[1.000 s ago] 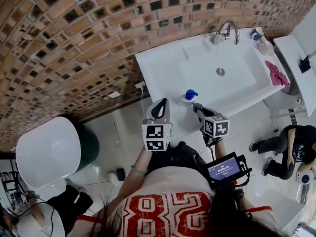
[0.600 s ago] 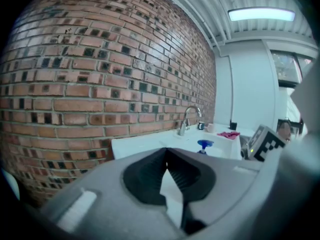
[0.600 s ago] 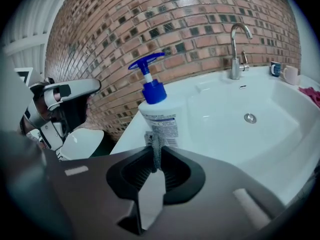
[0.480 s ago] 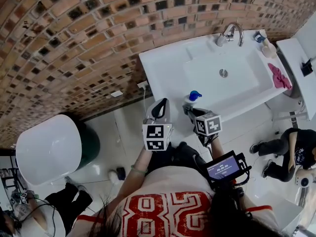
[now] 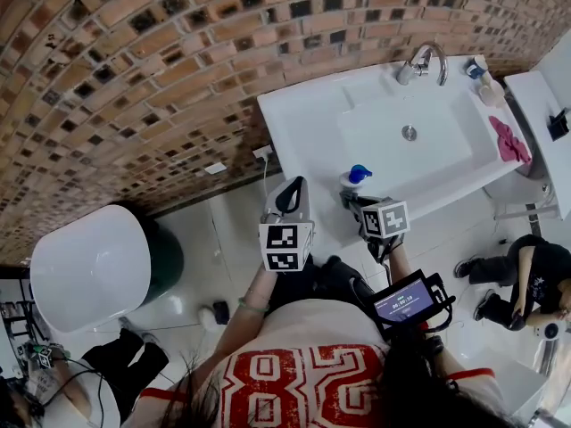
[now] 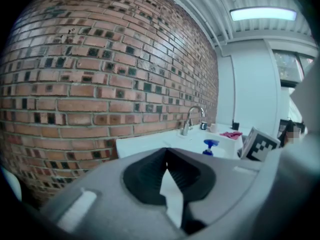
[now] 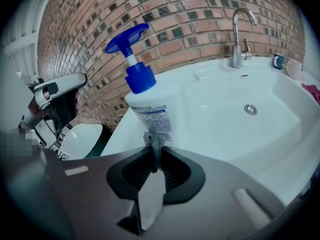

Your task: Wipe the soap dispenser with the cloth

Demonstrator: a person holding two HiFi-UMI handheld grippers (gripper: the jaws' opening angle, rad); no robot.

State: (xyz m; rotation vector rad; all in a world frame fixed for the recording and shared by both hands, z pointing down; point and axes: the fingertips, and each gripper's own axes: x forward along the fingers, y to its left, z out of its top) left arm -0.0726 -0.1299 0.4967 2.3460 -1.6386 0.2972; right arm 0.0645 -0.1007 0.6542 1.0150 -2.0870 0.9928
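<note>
Down at the front left corner of the white ceramic basin [image 5: 294, 119], just right of centre in the head view, stands the white plastic soap dispenser with a blue pump top [image 5: 356, 176]. In the right gripper view it fills the left middle of the frame, upright, its printed label facing the camera. The right gripper [image 7: 153, 154] has its jaws pressed together on a small strip of grey cloth [image 7: 153, 140], which sticks up from the jaw tips and overlaps the lower edge of the bottle's label; whether the cloth actually touches the bottle cannot be told. The left gripper [image 6: 166, 153] sits at the centre of the head view, off the basin's left edge and near the dispenser, with its jaws closed and nothing between them. A curved chrome tap [image 5: 425, 61] rises at the basin's far rim in the upper right, and a crumpled pink rag [image 5: 509, 140] lies at the basin's right end. The brown brick wall [image 5: 134, 69] fills the upper left.
</note>
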